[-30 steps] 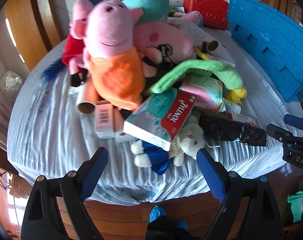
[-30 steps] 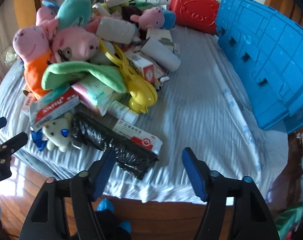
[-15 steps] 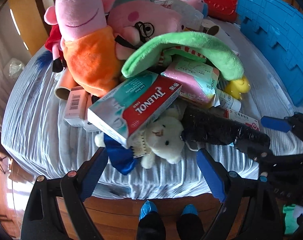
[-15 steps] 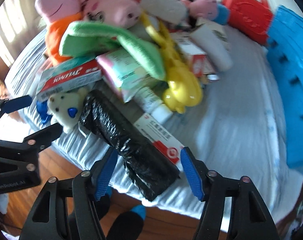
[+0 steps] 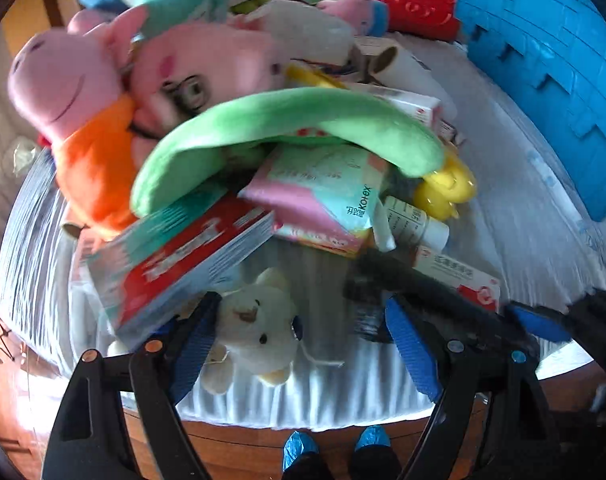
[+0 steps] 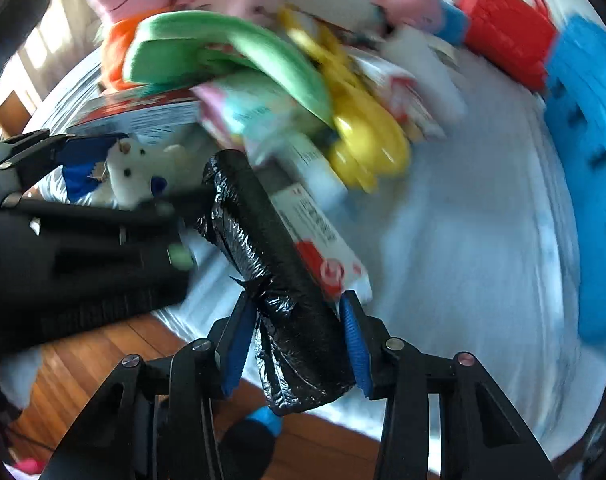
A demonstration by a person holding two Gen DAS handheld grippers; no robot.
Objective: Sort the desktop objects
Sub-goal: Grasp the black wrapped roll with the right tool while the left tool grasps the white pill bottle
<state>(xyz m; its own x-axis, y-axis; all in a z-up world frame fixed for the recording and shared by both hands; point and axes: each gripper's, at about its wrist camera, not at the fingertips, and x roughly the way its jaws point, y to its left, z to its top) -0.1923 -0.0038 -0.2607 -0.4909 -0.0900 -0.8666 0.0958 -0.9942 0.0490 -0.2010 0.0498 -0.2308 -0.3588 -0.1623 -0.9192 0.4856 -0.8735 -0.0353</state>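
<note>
Right wrist view: my right gripper [image 6: 297,344] has its 2 blue pads against the sides of the black plastic roll [image 6: 279,276], narrowed onto its near end; the roll lies at the table's front edge and angles away toward the pile. A red-and-white medicine box [image 6: 323,240] lies alongside the roll, touching it. To the left, my left gripper [image 6: 115,168] reaches in around the white teddy bear [image 6: 137,174].

From the left wrist view, my left gripper [image 5: 303,344] is spread wide, its 2 fingers either side of the white teddy bear [image 5: 257,326]; the left pad touches or nearly touches it, the right stands apart. The bear lies on the striped cloth [image 5: 323,396] under a red-and-teal box [image 5: 175,268], which leans on the pile below the green plush [image 5: 279,136] and orange-dressed pig plush [image 5: 75,120]. Blur hides finer contact.
</note>
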